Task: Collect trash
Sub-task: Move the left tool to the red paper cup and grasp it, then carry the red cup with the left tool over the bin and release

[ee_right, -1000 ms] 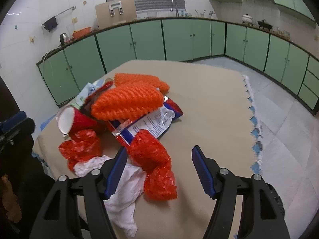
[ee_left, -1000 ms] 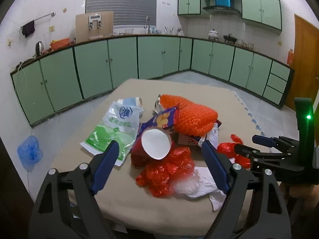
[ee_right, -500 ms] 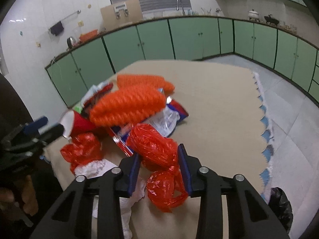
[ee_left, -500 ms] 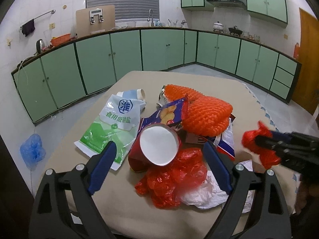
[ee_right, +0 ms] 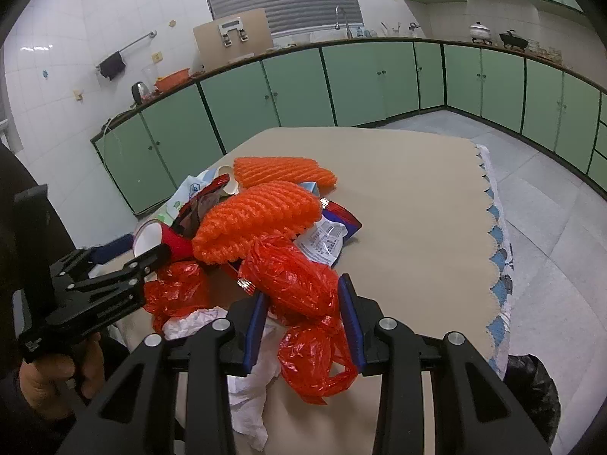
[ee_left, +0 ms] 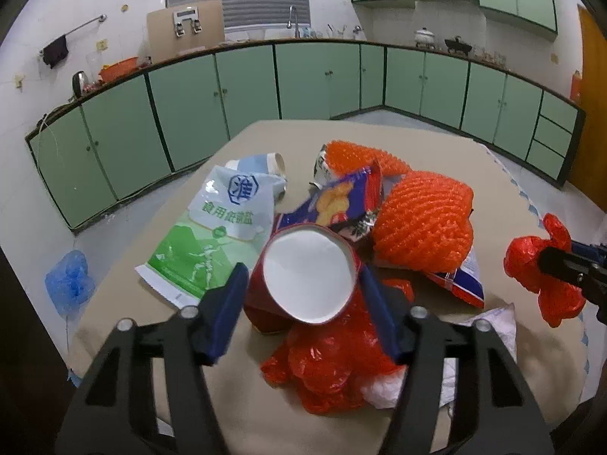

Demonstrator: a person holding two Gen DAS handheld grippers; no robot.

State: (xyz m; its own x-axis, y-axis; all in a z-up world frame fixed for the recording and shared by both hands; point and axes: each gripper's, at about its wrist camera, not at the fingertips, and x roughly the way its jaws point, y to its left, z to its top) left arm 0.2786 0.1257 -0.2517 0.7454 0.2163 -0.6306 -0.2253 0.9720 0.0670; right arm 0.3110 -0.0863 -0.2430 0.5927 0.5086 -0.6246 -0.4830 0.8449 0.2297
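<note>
Crumpled red plastic bag [ee_right: 299,284], clamped between the pads of the right gripper [ee_right: 303,322] and lifted just above the table [ee_right: 417,204]; thin film, light, soft and slippery, best pinched at its bunched middle, as here. Left gripper [ee_left: 303,292] closes around the red paper cup [ee_left: 307,276], which lies on its side in the trash pile; the pads flank its rim, though firm contact cannot be confirmed. The cup looks light and easily crushed, so a gentle squeeze near the rim is advisable. Compared with one second earlier, the right jaws, then wide apart, now grip the bag, and the left jaws have narrowed onto the cup.
</note>
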